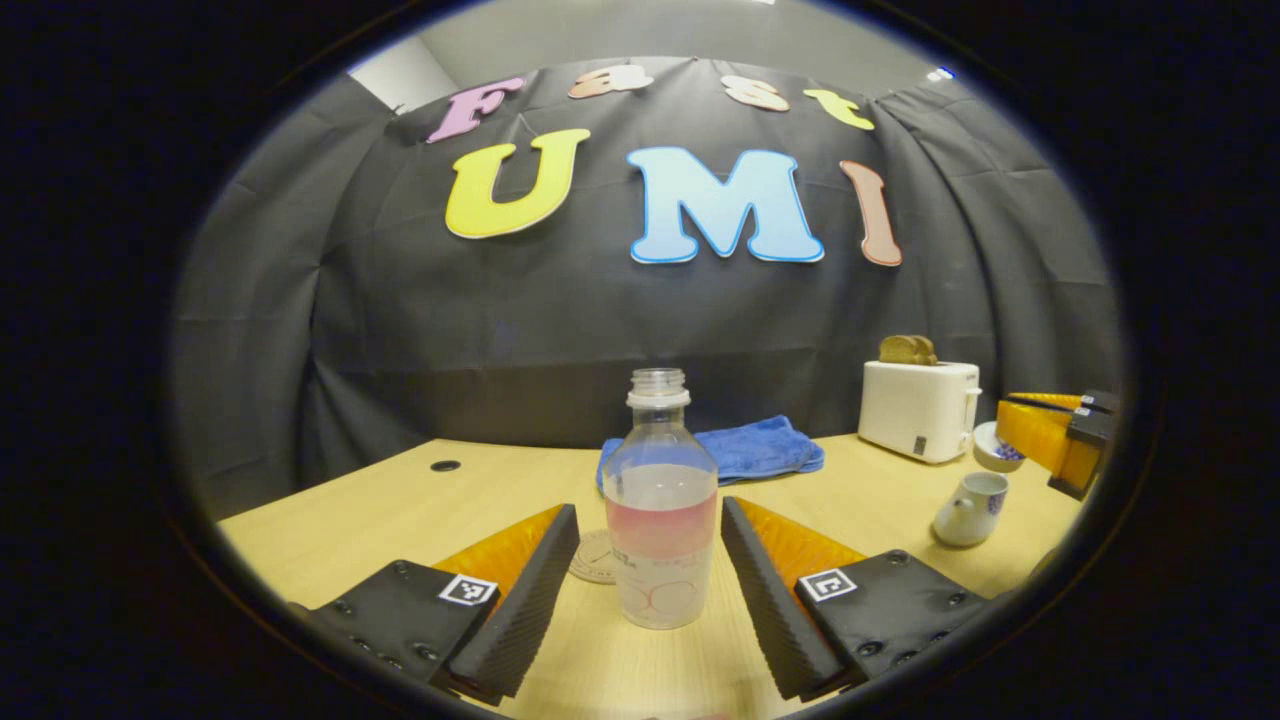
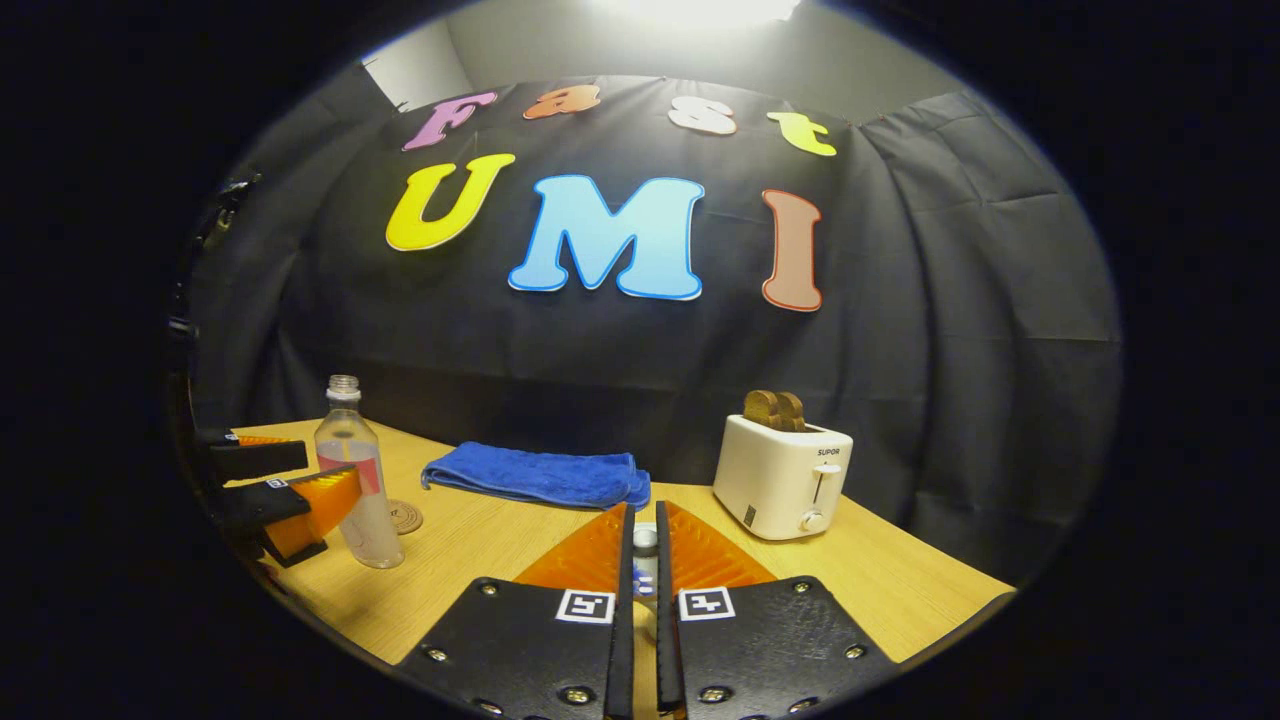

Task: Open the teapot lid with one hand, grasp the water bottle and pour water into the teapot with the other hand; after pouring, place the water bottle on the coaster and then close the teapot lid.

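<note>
An uncapped clear water bottle point(image 1: 660, 510) with a pink label stands on the table between the fingers of my left gripper point(image 1: 648, 512), which is open with small gaps to the bottle. Just behind it lies a round coaster point(image 1: 592, 558). At the far right stands the white teapot point(image 1: 968, 508) with its mouth uncovered. Above it my right gripper point(image 1: 1003, 425) holds the teapot lid point(image 1: 995, 448). In the right gripper view my right gripper point(image 2: 645, 520) is shut on the lid's knob point(image 2: 645, 540); far left are the bottle point(image 2: 372, 520), the coaster point(image 2: 405, 517) and my left gripper point(image 2: 330, 468).
A white toaster point(image 1: 920, 408) with toast in it stands at the back right of the wooden table point(image 1: 400, 500). A folded blue towel point(image 1: 755, 448) lies behind the bottle against the wall. Both show in the right gripper view too, the toaster point(image 2: 785, 475) and the towel point(image 2: 540, 475).
</note>
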Available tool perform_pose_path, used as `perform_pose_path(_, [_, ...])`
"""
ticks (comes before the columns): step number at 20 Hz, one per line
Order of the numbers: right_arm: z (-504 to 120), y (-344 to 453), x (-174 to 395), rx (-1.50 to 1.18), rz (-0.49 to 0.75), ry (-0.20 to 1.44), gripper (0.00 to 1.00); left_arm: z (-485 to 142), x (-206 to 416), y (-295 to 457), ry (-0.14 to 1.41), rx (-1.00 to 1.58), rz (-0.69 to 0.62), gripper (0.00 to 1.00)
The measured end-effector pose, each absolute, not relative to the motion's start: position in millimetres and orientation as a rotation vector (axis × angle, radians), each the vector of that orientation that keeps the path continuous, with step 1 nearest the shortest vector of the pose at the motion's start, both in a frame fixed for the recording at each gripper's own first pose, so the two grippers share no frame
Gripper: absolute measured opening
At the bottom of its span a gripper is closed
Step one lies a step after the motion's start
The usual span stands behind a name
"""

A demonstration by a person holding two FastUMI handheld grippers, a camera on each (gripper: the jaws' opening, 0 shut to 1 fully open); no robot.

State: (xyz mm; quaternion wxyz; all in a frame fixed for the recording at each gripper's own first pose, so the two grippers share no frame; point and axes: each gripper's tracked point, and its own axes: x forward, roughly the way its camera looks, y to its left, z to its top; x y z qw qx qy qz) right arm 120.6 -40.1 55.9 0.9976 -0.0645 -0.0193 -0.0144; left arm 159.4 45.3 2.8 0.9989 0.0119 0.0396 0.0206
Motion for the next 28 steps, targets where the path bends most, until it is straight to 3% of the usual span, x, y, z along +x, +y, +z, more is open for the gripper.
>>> perform_pose_path(9, [48.0,-31.6,118.3,-0.112,0.011,-0.027,0.09,-26.6,202.2,44.5,0.156,-0.01,0.022,1.0])
perform_pose_path(13, [47.1,-27.5,112.0,-0.118,0.034,-0.026,0.09,-28.2,215.4,32.4,0.159,0.005,-0.043,0.99])
perform_pose_path(14, [46.8,-26.2,107.1,-0.12,0.04,-0.028,0.09,-29.3,216.7,28.6,0.161,0.008,-0.061,0.89])
perform_pose_path(28, [48.7,-48.3,-12.8,-0.058,0.03,-0.036,0.09,-5.5,200.6,-20.3,0.143,0.259,-0.158,0.87])
